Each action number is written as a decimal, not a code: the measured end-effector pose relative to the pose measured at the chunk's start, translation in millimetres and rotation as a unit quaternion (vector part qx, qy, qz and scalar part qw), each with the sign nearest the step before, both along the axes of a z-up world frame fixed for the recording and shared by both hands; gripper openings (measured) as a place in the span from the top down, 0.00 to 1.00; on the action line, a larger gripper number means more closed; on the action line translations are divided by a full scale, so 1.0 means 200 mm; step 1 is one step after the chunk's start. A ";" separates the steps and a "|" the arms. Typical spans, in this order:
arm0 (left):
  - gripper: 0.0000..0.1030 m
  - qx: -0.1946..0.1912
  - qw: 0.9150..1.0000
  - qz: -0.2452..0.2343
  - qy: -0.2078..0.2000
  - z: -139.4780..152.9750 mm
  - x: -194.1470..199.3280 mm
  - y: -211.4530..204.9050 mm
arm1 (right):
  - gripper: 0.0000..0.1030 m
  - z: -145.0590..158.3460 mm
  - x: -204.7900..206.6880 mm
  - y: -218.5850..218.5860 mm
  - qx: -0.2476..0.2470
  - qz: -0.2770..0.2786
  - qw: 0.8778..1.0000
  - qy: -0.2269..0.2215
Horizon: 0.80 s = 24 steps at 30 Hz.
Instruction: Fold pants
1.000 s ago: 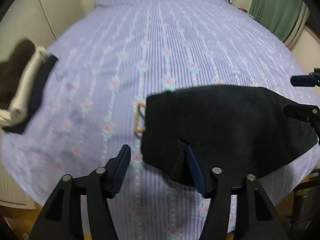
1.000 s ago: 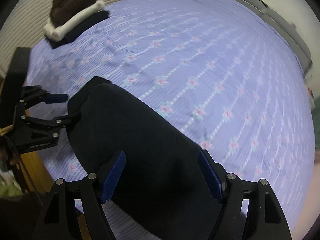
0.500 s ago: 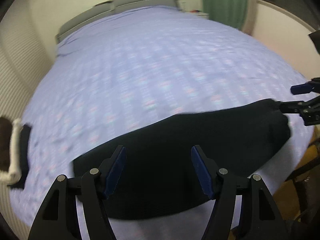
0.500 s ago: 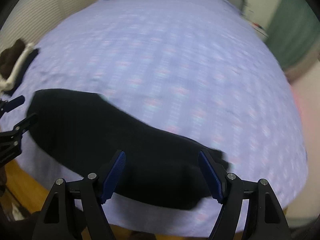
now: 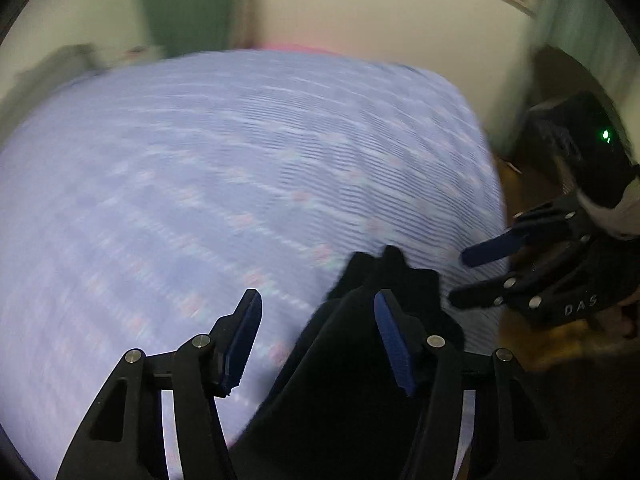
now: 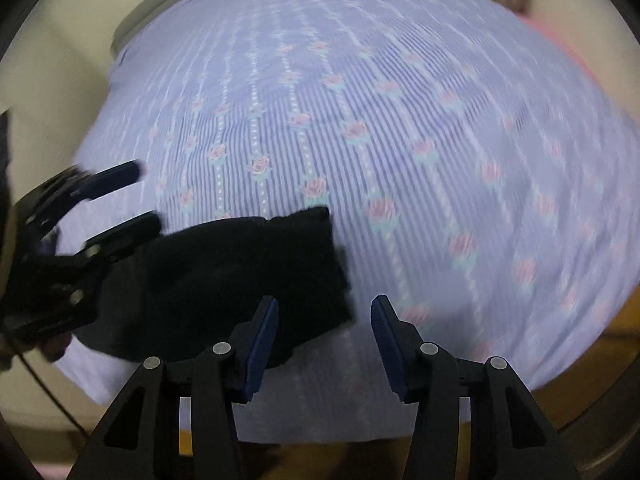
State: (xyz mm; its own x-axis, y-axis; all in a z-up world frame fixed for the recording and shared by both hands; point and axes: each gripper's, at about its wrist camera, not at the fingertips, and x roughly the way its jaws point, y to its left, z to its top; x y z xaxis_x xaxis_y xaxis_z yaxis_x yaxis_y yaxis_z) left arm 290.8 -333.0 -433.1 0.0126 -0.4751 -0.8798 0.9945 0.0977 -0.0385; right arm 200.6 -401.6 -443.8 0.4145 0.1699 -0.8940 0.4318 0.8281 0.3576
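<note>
Near the front edge of the bed [image 6: 400, 128], the black pants [image 6: 240, 272] lie in a folded bundle on the striped, rose-patterned sheet, their lower part hidden behind the tool fingers in both views and their folds lost in blur and dark cloth. Both tools stand spread and grip nothing: the left tool [image 5: 316, 340] has its right finger over the pants' edge in its own view, and the right tool [image 6: 324, 344] hovers just beside the bundle's corner. Motion blur smears the sheet and the room edges, so little beyond the bed can be made out.
</note>
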 end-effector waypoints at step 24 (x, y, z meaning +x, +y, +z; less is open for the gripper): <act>0.83 0.101 0.974 -0.198 0.052 -0.14 -0.02 -0.20 | 0.84 -0.16 -0.12 0.09 0.124 -0.182 0.970 -0.098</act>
State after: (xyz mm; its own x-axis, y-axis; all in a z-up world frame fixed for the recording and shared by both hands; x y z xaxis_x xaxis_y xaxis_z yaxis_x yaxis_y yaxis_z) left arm 286.3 -373.3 -460.6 -0.2305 -0.2412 -0.9427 0.9475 -0.2761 -0.1611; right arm 177.0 -384.6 -475.1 0.6451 0.1803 -0.7425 0.5838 0.5107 0.6312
